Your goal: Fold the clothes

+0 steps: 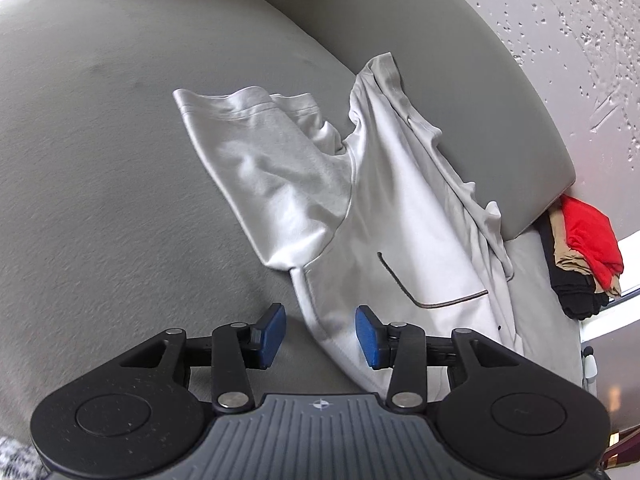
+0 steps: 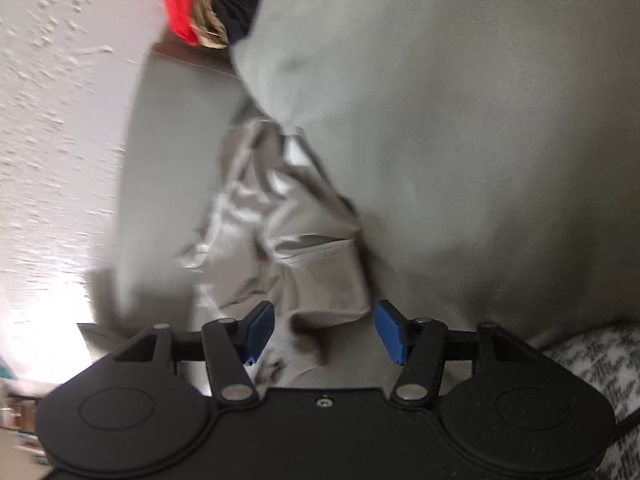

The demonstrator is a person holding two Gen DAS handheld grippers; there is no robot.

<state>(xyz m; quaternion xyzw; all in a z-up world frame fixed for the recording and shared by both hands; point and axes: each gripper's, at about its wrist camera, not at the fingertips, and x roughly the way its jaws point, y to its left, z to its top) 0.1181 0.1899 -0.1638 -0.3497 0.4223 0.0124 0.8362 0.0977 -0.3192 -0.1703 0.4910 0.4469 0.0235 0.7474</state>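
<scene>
One rumpled white shirt (image 1: 384, 216), sleeve splayed

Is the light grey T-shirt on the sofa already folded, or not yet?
Not yet folded. The light grey T-shirt lies crumpled against the grey sofa cushion, one sleeve spread out, its far edge bunched.

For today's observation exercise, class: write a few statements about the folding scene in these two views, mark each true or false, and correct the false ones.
1. The left tongs are shut on the white shirt. False: they are open, with the shirt's edge lying between the pads.
2. The shirt lies crumpled on a grey couch. True.
3. The right tongs are open. True.
4. The shirt is neatly folded. False: a sleeve sticks out and the cloth is rumpled.
5. A stack with a red garment on top sits beyond the cushion. True.
</scene>
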